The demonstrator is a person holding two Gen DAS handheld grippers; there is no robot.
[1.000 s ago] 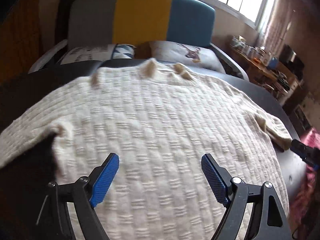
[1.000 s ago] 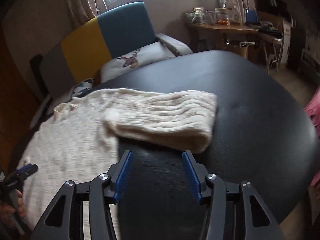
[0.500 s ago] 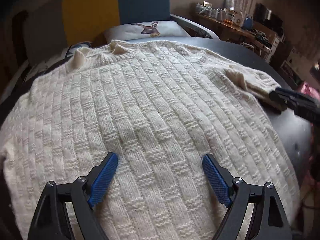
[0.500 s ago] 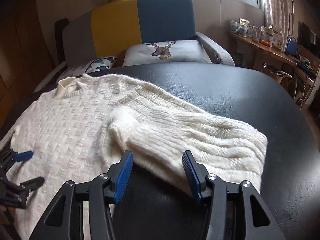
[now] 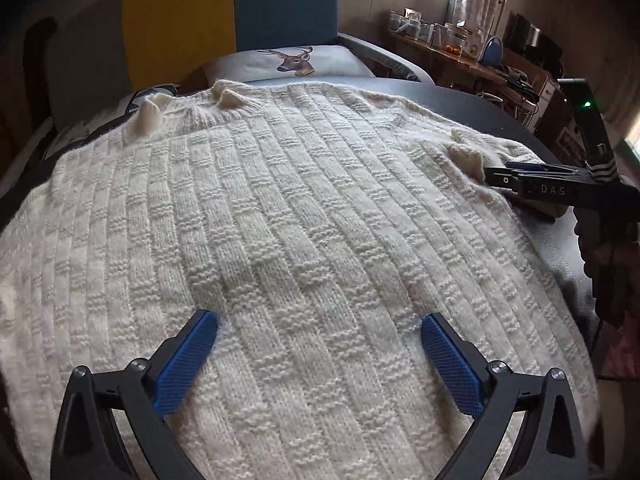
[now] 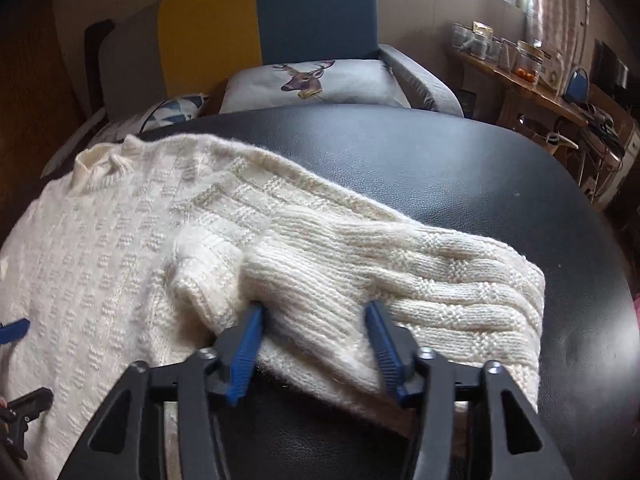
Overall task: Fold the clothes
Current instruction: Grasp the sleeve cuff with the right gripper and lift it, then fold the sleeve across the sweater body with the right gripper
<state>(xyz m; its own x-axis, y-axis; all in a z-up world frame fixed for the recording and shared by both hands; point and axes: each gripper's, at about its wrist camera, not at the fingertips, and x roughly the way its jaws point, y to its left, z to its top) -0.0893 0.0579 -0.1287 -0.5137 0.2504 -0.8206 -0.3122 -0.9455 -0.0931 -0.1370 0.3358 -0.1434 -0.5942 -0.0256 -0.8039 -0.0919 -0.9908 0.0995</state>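
Lying spread across the black padded leather-look table top (image 6: 460, 184), the cream chunky basket-weave knitted sweater (image 5: 304, 216) is presenting as a soft, limp and fairly bulky garment that is likely light for its volume, with no stiffness to carry a fold by itself. Its surface is showing raised blocks and vertical ribs with a fuzzy nap, which should be offering good friction against the ribbed blue pads, while the smooth table is probably letting the fabric slide when dragged. The ribbed collar (image 5: 192, 112) is standing up in small peaks at the far edge. The right sleeve (image 6: 400, 276) is lying doubled near the table's middle, its ribbed cuff end facing the right gripper (image 6: 314, 350), whose jaws are closing with the sleeve's thick edge bunched between them; full clamping is not yet evident. The left gripper (image 5: 318, 354) is hovering over the lower body of the sweater with its jaws opening wide, gripping nothing, the pads just above or lightly touching the knit. A sound hold is judged to be at doubled edges, namely cuff, hem or shoulder seam, since a pinch on a single flat layer would stretch the loose knit. Beyond the table, the grey, yellow and teal upholstered sofa (image 6: 256, 32) is holding a white deer-print cushion (image 6: 312, 84).
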